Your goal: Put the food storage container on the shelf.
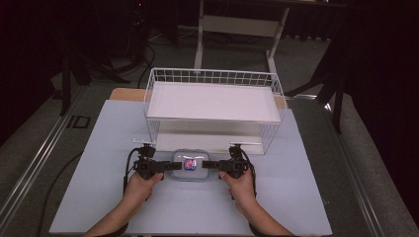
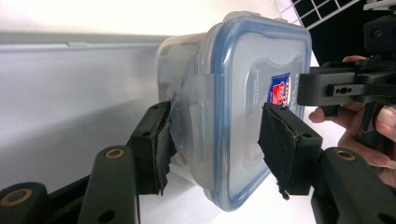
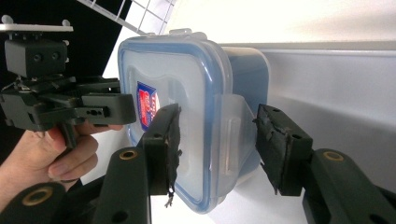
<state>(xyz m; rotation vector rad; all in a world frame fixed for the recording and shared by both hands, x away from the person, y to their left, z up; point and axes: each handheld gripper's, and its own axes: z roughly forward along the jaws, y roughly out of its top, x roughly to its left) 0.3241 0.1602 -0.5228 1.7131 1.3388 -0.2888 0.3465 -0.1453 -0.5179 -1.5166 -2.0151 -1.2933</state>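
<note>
A clear plastic container (image 1: 190,165) with a blue-rimmed lid and a red and blue label sits on the pale blue table, just in front of the wire rack. My left gripper (image 1: 173,166) meets its left end and my right gripper (image 1: 206,164) its right end. In the left gripper view the jaws of my left gripper (image 2: 215,140) straddle the side latch of the container (image 2: 243,93), one pad against the underside. In the right gripper view my right gripper (image 3: 217,140) straddles the other latch of the container (image 3: 187,84), with a gap at the body-side pad (image 3: 275,144). Both stand open.
A white wire basket (image 1: 212,79) holding a white board stands on a rack directly behind the container, with a low open space beneath it. The table (image 1: 197,207) stretches out in front and to both sides. Dark floor, cables and a desk frame lie beyond.
</note>
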